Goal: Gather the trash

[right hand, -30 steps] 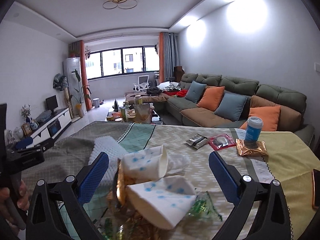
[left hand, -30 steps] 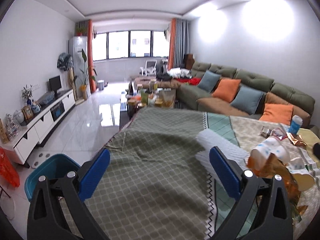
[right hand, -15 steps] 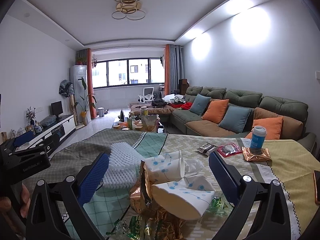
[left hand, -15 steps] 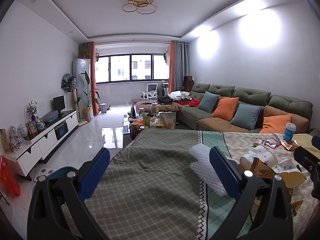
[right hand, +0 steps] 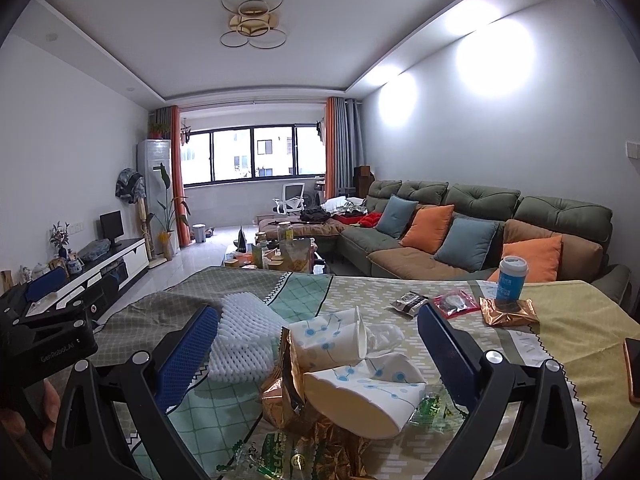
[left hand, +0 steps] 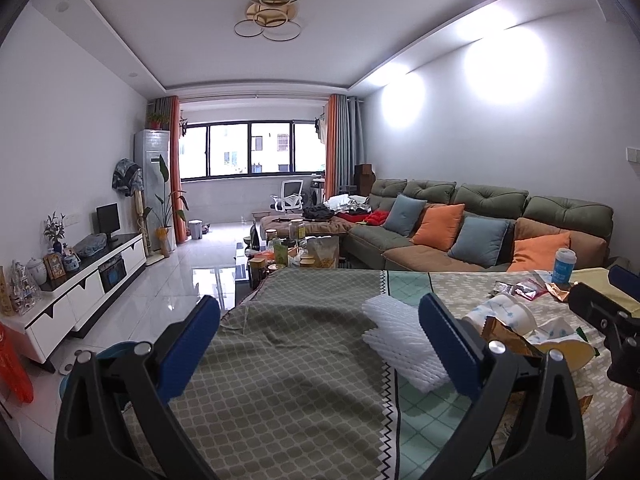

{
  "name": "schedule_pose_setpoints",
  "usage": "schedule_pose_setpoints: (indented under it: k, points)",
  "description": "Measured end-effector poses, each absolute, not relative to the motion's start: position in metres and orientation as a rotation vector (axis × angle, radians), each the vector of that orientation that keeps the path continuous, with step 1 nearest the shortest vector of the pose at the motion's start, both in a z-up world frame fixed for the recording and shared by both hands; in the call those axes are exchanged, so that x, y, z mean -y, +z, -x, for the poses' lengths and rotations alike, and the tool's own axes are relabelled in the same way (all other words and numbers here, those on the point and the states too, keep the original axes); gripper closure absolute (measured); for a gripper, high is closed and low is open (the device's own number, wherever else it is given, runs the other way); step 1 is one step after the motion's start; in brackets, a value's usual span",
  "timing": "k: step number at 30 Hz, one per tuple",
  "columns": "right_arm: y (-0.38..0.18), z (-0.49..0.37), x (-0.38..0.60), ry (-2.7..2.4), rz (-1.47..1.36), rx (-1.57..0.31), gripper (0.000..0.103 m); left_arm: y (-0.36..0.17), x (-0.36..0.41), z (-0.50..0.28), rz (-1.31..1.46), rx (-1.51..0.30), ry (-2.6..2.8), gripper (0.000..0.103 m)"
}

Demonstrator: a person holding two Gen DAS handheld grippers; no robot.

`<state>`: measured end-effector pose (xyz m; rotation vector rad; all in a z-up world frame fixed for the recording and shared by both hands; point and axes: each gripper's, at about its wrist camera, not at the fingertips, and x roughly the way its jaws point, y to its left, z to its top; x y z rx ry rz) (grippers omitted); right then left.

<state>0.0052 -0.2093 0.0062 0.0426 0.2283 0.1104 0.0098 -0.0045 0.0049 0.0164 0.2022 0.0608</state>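
Note:
A heap of trash lies on the cloth-covered table [right hand: 560, 340]: two crushed white paper cups with blue dots [right hand: 360, 388], a gold foil wrapper [right hand: 286, 392], green wrappers [right hand: 280, 452] and a white foam net [right hand: 248, 344]. My right gripper [right hand: 318, 354] is open just in front of this heap, holding nothing. My left gripper [left hand: 320, 344] hovers open over the green checked cloth [left hand: 280, 380]. The foam net [left hand: 400, 340] and cups [left hand: 504, 316] lie to its right. The right gripper's body [left hand: 600, 312] shows at the left wrist view's right edge.
Farther back stand a blue-lidded cup [right hand: 510, 280] on a gold packet [right hand: 508, 314], a red packet [right hand: 456, 304] and a dark packet [right hand: 408, 302]. A phone [right hand: 632, 368] lies at the right edge. A teal bin [left hand: 108, 356] sits on the floor left of the table. Behind is a sofa [right hand: 480, 240].
Both cameras have tilted upward and drawn back a little, so more ceiling shows and the trash heap sits lower and farther off. Both grippers stay open and empty.

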Motion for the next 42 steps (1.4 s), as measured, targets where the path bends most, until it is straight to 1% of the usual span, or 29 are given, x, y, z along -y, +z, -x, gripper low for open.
schedule_pose_setpoints:
  k: [42]
  points:
    - [0.0080,-0.0019,0.2094,0.108,-0.043,-0.211,0.004,0.0042,0.0076,-0.0024,-0.007,-0.172,0.050,0.003]
